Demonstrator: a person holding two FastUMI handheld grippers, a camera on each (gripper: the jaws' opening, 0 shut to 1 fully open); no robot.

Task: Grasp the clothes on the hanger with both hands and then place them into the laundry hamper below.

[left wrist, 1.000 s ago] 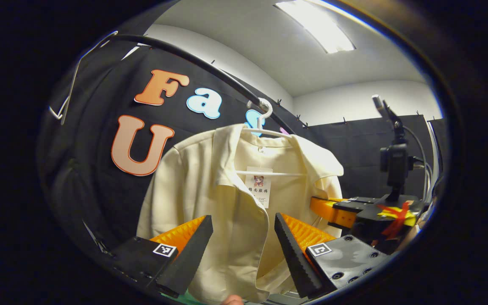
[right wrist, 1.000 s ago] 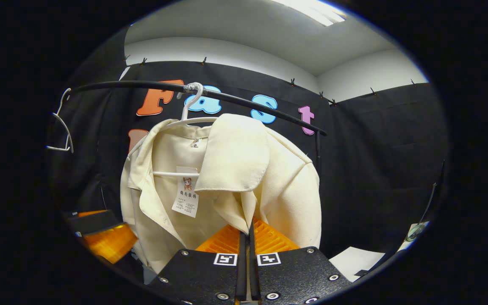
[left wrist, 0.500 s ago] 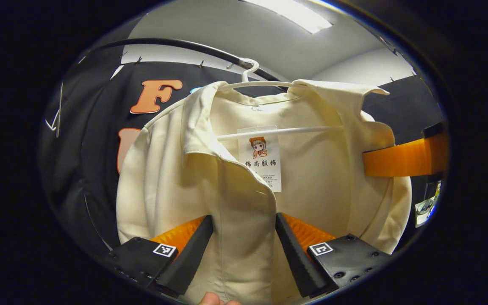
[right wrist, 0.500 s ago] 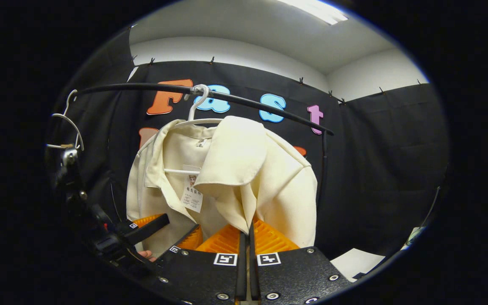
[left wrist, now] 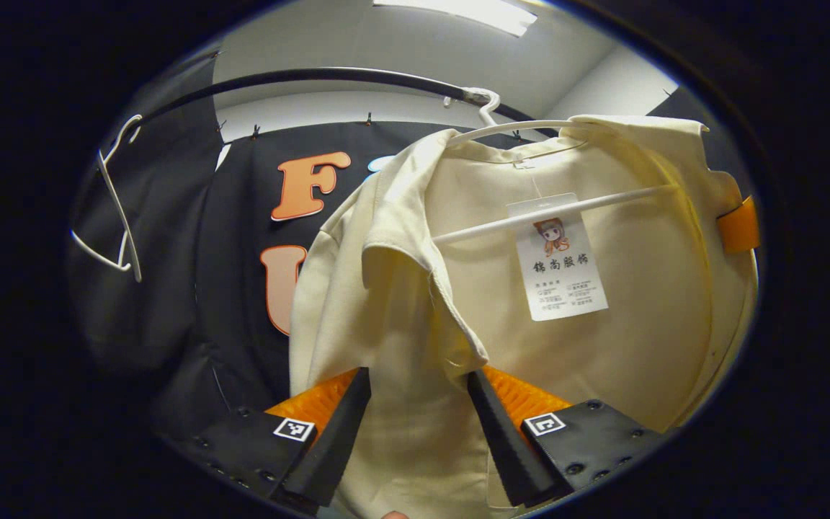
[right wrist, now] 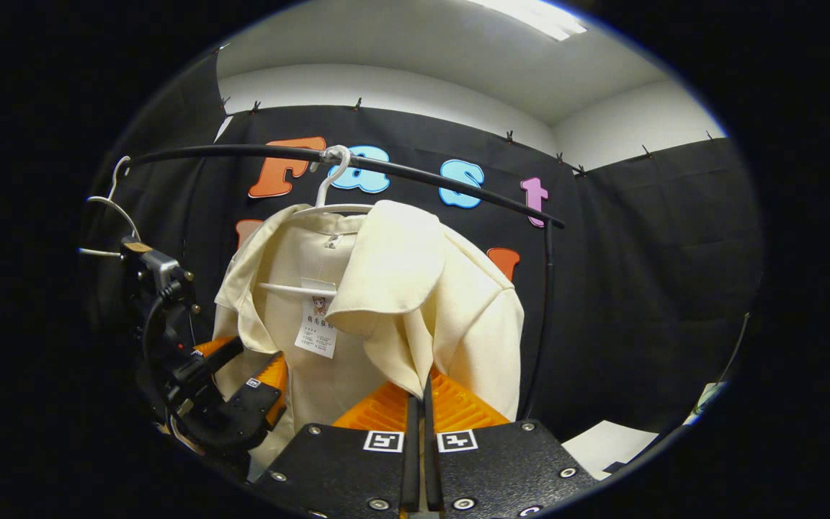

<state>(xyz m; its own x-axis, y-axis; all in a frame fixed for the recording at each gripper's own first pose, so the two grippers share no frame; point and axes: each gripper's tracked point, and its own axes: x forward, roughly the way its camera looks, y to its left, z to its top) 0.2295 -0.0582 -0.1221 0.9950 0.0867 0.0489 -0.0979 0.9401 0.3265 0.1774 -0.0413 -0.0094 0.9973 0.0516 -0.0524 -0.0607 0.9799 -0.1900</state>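
**Securing the second grip on the hung garment**

The cream jacket (right wrist: 386, 303) hangs on a white hanger (left wrist: 552, 209) from the black rail (right wrist: 429, 176). The laundry hamper sits below, outside what the cameras cover.

The right gripper (right wrist: 418, 404) has its fingers pressed together on a fold of the jacket's front panel; cloth is pinched between the pads. The left gripper (left wrist: 415, 425) stands wide, its two fingers straddling the opposite front edge, with fabric between them but not clamped. In the right gripper view the left gripper (right wrist: 242, 393) sits at the jacket's lower front edge.

Recommended procedure, as a judgement:

1. Advance the left gripper until the front edge lies deep between the pads.
2. Close fully on a doubled fold, not a single layer.
3. Lift both grips evenly to clear the shoulders from the hanger.

Risk: an uneven pull may drag the hanger off the rail.
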